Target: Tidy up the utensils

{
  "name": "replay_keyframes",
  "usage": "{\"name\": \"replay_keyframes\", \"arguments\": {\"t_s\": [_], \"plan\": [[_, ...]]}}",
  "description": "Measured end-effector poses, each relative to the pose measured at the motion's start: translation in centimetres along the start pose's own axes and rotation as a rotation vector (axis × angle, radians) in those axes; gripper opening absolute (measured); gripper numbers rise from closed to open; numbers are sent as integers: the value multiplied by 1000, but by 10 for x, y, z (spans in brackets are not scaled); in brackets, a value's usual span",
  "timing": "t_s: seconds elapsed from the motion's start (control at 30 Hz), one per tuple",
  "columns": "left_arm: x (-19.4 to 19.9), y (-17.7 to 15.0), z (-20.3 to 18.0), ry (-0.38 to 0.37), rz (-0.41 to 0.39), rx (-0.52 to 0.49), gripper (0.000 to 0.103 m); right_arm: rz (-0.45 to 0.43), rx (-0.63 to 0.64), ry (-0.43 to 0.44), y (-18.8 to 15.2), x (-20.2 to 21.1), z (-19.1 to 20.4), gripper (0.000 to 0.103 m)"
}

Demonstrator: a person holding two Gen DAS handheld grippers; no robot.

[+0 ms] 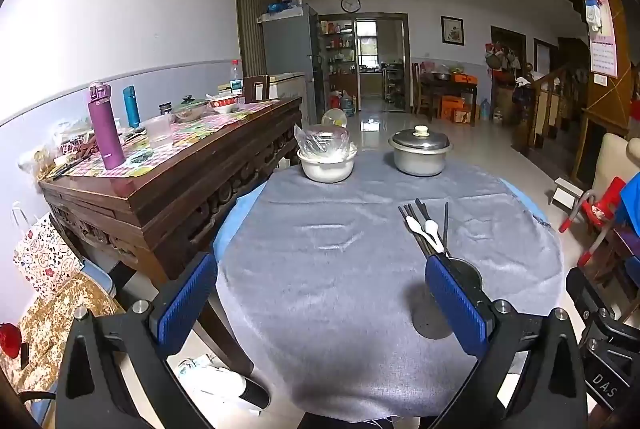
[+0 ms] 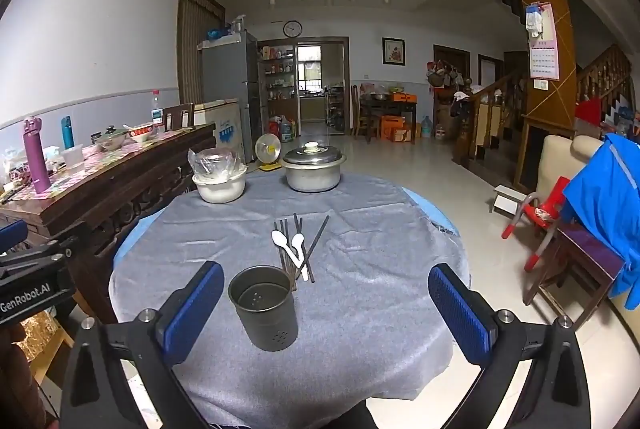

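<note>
A dark metal utensil holder (image 2: 264, 307) stands upright and empty on the grey cloth of the round table (image 2: 360, 221). Behind it lie several dark chopsticks (image 2: 316, 245) and two white spoons (image 2: 286, 247) in a loose pile. My right gripper (image 2: 326, 305) is open and empty, low over the near edge, with the holder just inside its left finger. My left gripper (image 1: 320, 303) is open and empty, to the left of the pile; its right finger (image 1: 456, 303) hides most of the holder (image 1: 466, 271). The spoons (image 1: 430, 229) and chopsticks (image 1: 420, 221) show beyond it.
A white basin with a plastic-wrapped bowl (image 2: 220, 177) and a lidded metal pot (image 2: 314, 169) stand at the table's far edge. A dark wooden sideboard (image 1: 180, 173) with bottles and dishes runs along the left. A red chair (image 2: 540, 217) and blue cloth are on the right.
</note>
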State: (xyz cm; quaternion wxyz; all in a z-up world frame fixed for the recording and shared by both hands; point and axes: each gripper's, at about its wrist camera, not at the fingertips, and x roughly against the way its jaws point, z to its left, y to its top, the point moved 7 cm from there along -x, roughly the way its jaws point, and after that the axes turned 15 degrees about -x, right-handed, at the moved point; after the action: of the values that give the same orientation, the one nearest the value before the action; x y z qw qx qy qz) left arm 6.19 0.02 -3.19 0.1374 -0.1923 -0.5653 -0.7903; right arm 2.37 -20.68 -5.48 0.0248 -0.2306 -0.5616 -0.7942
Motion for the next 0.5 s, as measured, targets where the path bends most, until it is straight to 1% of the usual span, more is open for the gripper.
{"name": "replay_keyframes", "arguments": {"t_s": [0.1,0.5], "plan": [[0,-1,-2,0,0,-1,103,1,-1,3,2,3,-5,103],[-4,-3,-3,0,3,-4,103,3,-3,2,1,3,-3,103]]}}
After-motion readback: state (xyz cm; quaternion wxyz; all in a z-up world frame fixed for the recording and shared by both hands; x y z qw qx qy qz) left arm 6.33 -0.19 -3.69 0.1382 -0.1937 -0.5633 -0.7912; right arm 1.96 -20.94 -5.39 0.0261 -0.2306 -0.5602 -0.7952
